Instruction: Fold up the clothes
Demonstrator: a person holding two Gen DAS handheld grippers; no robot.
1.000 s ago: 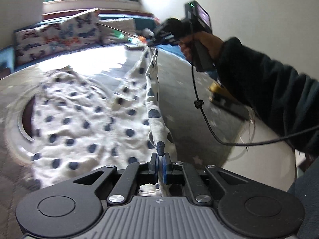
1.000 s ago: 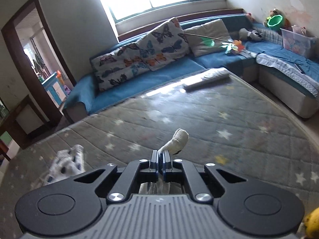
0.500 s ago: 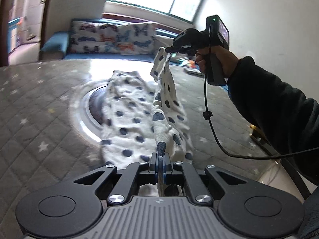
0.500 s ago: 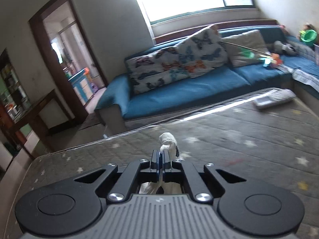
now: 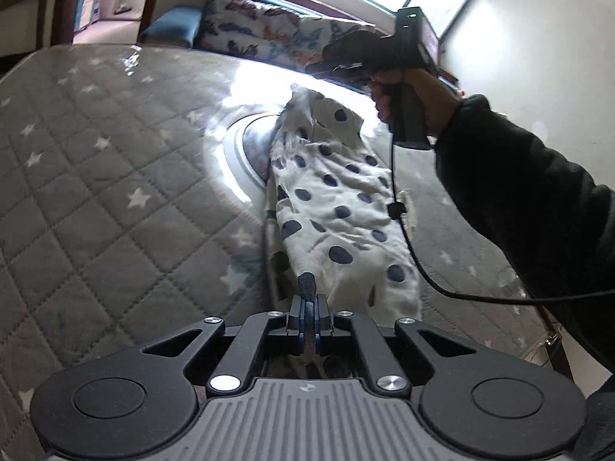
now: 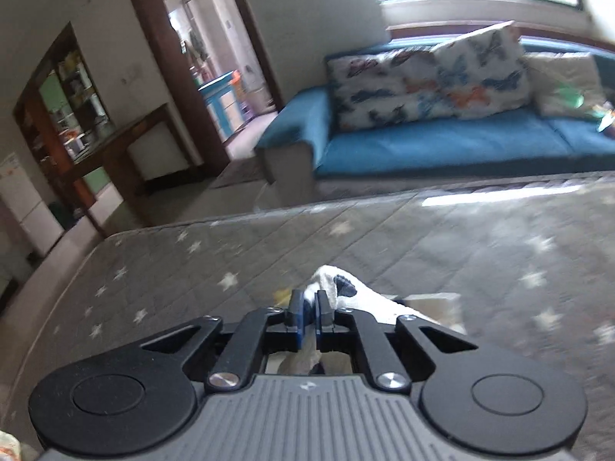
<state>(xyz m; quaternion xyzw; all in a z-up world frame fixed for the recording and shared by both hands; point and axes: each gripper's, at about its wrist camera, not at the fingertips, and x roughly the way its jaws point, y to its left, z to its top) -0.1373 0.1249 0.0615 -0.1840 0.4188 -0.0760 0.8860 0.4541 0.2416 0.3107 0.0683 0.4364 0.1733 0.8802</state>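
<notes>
The white cotton garment with navy polka dots (image 5: 338, 207) hangs stretched above the grey star-quilted mattress (image 5: 96, 176), pinched between the left gripper (image 5: 307, 307) and right gripper (image 6: 307, 307); bare quilt surrounds it. 1 second ago it lay spread flat.

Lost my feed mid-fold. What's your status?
Left gripper shut on polka-dot garment. Right gripper shut on its far end. Garment stretched over quilted surface. Nothing in the way.

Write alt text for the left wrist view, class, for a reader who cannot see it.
The left gripper is shut on one end of a white garment with dark dots, stretched to the right gripper gripping its far end, held by a dark-sleeved hand. Below lies a grey star-patterned quilted surface.
</notes>
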